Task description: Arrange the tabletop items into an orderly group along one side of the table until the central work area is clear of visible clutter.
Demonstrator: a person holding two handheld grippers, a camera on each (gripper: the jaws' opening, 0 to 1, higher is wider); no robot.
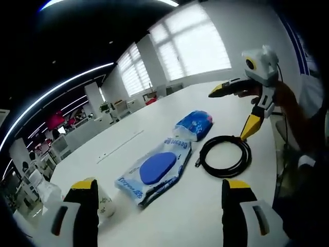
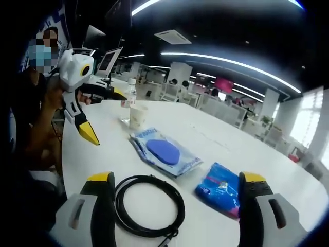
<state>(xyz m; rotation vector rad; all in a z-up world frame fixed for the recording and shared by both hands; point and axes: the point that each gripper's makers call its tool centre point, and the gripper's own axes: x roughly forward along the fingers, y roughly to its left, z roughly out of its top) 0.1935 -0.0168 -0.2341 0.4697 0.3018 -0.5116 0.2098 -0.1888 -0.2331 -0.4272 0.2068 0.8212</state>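
I count cable (image 2: 149, 205), blue pouch (image 2: 163, 152), blue packet (image 2: 220, 189), cup (image 2: 138, 116) mid-table, ungrouped; my left gripper (image 1: 159, 198) and right gripper (image 2: 176, 191) gape wide, empty.

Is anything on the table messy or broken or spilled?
Nothing looks broken or spilled. The black cable lies neatly coiled, the paper cup stands upright, and the clear packet with a blue disc and the blue packet lie flat. They are just scattered across the white table, not yet grouped.
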